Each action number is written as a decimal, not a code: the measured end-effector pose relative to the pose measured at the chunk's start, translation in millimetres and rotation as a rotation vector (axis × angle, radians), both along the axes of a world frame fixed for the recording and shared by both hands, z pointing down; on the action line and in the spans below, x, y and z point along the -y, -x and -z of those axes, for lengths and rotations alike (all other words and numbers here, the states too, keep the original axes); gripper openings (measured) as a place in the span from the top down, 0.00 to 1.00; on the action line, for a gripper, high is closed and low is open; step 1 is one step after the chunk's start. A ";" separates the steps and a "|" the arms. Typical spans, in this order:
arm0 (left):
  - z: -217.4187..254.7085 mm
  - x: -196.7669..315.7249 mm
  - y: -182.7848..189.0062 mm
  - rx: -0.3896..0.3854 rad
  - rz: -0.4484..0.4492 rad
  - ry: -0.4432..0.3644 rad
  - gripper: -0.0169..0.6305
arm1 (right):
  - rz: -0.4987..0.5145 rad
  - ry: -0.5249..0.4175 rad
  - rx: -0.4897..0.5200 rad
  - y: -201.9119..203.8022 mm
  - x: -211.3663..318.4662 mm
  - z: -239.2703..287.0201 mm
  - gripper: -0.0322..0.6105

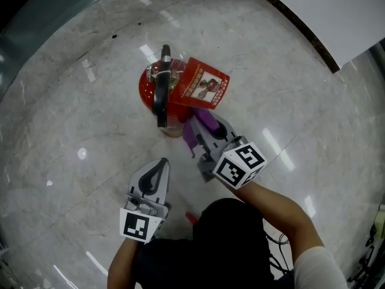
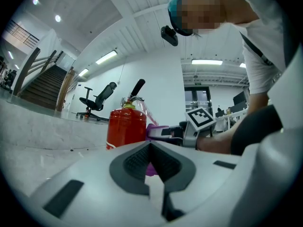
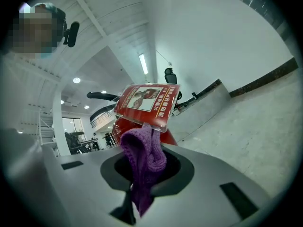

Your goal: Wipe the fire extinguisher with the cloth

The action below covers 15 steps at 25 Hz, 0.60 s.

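Our left gripper (image 1: 159, 165), nearest us, is hanging back with jaws together and empty, presumably to leave room. Our right gripper (image 1: 201, 126) is clamping the purple knitted cloth (image 3: 144, 157), bunched forward to lead, just beside the upright red cylindrical fire extinguisher (image 1: 149, 90) on the grey marble floor (image 1: 289, 89), beneath its red laminated tag (image 1: 204, 84).

Head view steeply overhead, gripper views floor-low, seemingly near, sharing fire extinguisher (image 1: 146, 88)
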<state>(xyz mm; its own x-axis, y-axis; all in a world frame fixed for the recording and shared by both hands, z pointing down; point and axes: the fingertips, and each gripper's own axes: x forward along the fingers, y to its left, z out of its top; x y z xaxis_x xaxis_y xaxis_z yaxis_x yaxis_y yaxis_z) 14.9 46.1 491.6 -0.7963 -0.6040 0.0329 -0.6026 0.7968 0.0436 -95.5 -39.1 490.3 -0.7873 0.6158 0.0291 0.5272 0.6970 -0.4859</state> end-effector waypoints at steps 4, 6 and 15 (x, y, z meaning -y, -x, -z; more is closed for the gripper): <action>-0.6 -6.4 1.1 -0.008 0.024 0.020 0.97 | 0.057 -0.015 0.063 -7.2 -6.5 12.4 0.86; 7.4 -7.7 5.2 0.015 0.037 0.009 0.97 | 0.107 -0.043 0.118 -13.8 -10.7 20.3 0.86; 49.0 -3.6 9.7 0.023 0.002 0.133 0.97 | 0.243 -0.060 0.163 -49.0 10.3 7.4 0.86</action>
